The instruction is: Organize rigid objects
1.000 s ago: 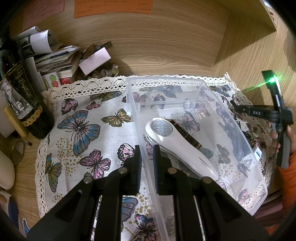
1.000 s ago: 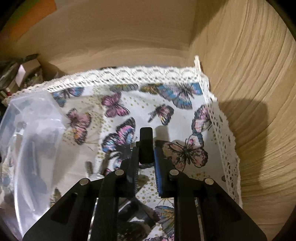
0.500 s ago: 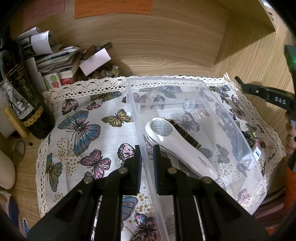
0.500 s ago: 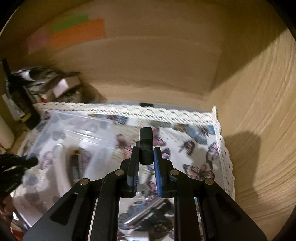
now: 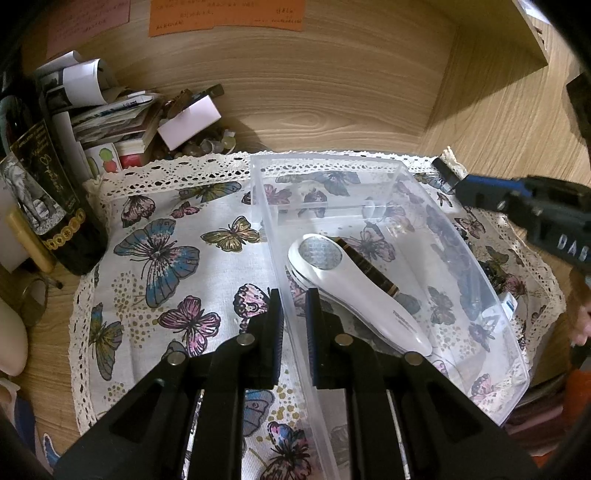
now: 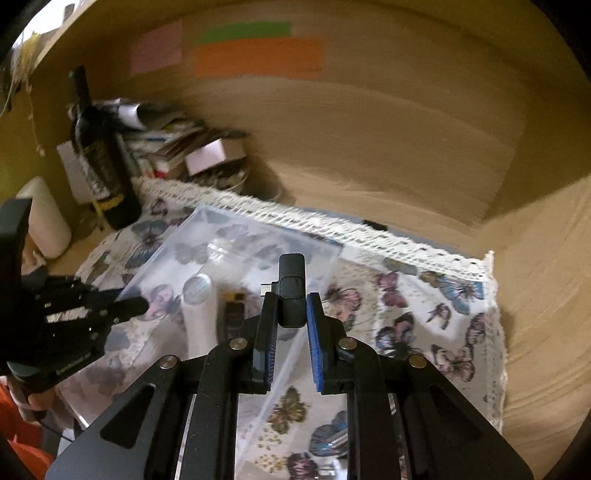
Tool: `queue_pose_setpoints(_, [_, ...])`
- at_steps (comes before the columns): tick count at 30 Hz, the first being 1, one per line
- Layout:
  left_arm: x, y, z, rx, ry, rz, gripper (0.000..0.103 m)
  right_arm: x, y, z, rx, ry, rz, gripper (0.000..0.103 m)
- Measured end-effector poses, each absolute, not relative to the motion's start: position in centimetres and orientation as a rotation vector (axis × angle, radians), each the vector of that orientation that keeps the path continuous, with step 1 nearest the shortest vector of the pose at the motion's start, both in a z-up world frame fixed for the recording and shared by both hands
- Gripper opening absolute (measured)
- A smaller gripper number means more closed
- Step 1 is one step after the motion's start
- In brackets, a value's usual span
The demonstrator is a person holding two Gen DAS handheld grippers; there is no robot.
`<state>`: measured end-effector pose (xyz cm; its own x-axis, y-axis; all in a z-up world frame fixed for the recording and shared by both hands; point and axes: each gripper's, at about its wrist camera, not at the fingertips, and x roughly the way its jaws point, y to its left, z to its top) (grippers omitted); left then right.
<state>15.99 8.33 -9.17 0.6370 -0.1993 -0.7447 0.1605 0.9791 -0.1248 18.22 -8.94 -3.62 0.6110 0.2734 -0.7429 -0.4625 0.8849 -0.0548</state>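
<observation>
Wood-grain panels wall in a desk nook whose top is covered by a white butterfly-print cloth with a lace edge [image 5: 159,258]. On the cloth stands a clear rectangular plastic bin [image 5: 461,258], and inside it lie a white handheld device with a round silvery head [image 5: 354,288] and a dark brown banded stick [image 5: 373,273] just beside it. The left gripper [image 5: 294,314] has its jaws closed tight on the bin's near side wall, one finger outside and one inside. The right gripper [image 6: 291,321] is clamped on a small black rectangular gadget [image 6: 291,291] that sticks up between its blue pads, held above the bin's right part in the right wrist view, which is blurred. At the back left a dark wine bottle with a gold-lettered label [image 5: 44,195] stands beside a pile of papers and small boxes [image 5: 129,118]. Orange paper notes [image 5: 225,14] are stuck on the back panel.
</observation>
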Motion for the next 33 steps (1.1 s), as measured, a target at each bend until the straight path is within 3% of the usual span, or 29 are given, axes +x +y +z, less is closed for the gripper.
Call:
queue_pose_setpoints(21, [15.8, 8.3, -9.1, -0.05, 0.855, -0.211, 0.011, 20.5, -4.5, -8.3, -0.343, 0.948, 0.469, 0.014])
queue_pose_setpoints(28, [15.8, 8.3, -9.1, -0.05, 0.855, -0.21, 0.011, 20.3, -5.0, -7.5, -0.315, 0.933, 0.467, 0.014])
queue_pose_setpoints(33, [15.9, 8.3, -9.1, -0.05, 0.855, -0.211, 0.011, 19.8, -6.4, -5.7, -0.282, 0.895, 0.448, 0.027])
